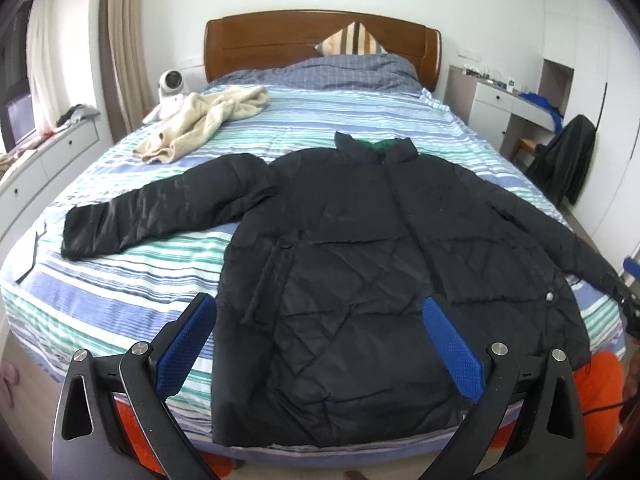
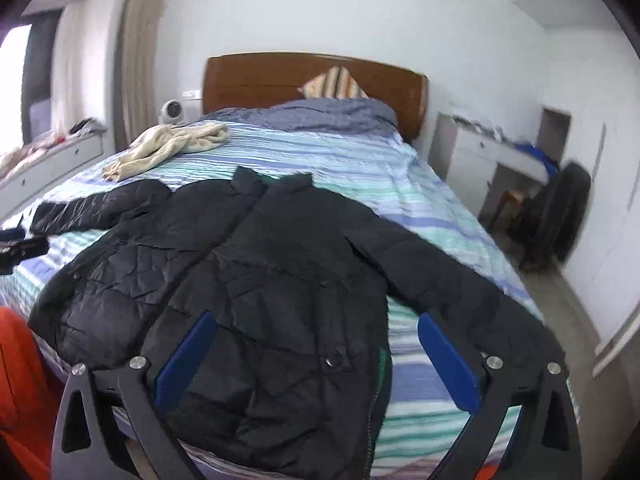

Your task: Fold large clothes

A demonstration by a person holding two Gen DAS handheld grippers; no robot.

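A large black quilted jacket (image 1: 360,248) lies face up on the striped bed (image 1: 120,280), collar toward the headboard, both sleeves spread outward. My left gripper (image 1: 320,320) is open and empty, hovering over the jacket's lower hem near the foot of the bed. In the right wrist view the jacket (image 2: 240,280) fills the near bed, its right sleeve (image 2: 452,280) running toward the bed's right edge. My right gripper (image 2: 316,344) is open and empty above the jacket's lower right front. The right gripper's tip shows at the right edge of the left wrist view (image 1: 626,300).
A cream fleece garment (image 1: 200,120) lies at the far left of the bed. Pillows (image 1: 348,64) and a wooden headboard (image 1: 280,44) are at the far end. A white desk (image 1: 512,104) with a dark draped chair (image 1: 568,156) stands right. Drawers (image 1: 44,168) run along the left.
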